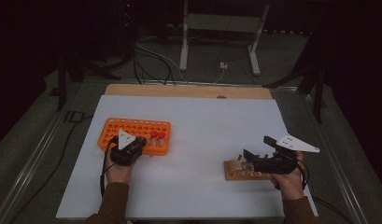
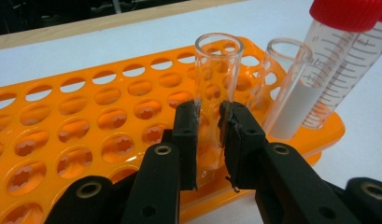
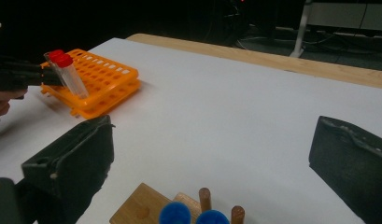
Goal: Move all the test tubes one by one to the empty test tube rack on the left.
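My left gripper (image 2: 209,135) is shut on an empty clear glass tube (image 2: 217,70), held upright with its lower end at a hole in the near row of the orange rack (image 2: 86,107). A second empty clear tube (image 2: 281,79) stands just right of it, and two red-capped tubes (image 2: 340,56) stand beyond that at the rack's corner. In the high view the left gripper (image 1: 140,141) is at the rack's (image 1: 132,127) front edge, beside the red-capped tubes (image 1: 157,138). My right gripper (image 1: 257,147) hangs open over a wooden peg stand (image 1: 235,171); nothing is between its jaws (image 3: 212,154).
The wooden stand (image 3: 142,210) carries short pegs and two blue-capped items (image 3: 175,214) just below the right gripper. A white sheet (image 1: 202,121) covers the table, with a wooden edge (image 1: 188,91) at the back. Cables and a metal frame (image 1: 221,28) lie beyond it.
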`<state>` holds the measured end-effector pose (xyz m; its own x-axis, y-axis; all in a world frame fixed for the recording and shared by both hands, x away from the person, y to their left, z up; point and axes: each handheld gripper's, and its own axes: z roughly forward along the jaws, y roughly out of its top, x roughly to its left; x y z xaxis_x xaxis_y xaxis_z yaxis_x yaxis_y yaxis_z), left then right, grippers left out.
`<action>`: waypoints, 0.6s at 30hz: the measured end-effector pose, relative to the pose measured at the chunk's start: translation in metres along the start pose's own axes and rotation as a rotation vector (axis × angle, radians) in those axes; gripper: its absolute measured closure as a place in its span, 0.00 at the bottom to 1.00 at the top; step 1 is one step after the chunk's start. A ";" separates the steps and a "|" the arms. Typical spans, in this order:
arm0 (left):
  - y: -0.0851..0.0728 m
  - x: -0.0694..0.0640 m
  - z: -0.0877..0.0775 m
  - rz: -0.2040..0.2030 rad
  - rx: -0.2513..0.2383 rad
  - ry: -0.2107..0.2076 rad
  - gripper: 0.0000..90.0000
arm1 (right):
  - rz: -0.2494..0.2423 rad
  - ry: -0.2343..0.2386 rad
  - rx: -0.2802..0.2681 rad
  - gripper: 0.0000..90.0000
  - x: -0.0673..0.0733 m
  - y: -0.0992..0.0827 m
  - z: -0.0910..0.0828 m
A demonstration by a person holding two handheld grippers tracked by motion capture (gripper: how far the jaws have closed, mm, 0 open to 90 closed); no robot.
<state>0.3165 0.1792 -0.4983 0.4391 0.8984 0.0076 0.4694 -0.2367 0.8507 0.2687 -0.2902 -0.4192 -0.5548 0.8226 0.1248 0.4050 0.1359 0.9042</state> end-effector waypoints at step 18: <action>-0.005 0.006 -0.009 -0.044 -0.002 -0.022 0.66 | -0.006 0.001 0.002 0.00 -0.001 0.000 -0.001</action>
<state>0.3100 0.1891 -0.4982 0.4352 0.8994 -0.0411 0.4872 -0.1969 0.8508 0.2681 -0.2917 -0.4186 -0.5580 0.8211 0.1201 0.4030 0.1416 0.9042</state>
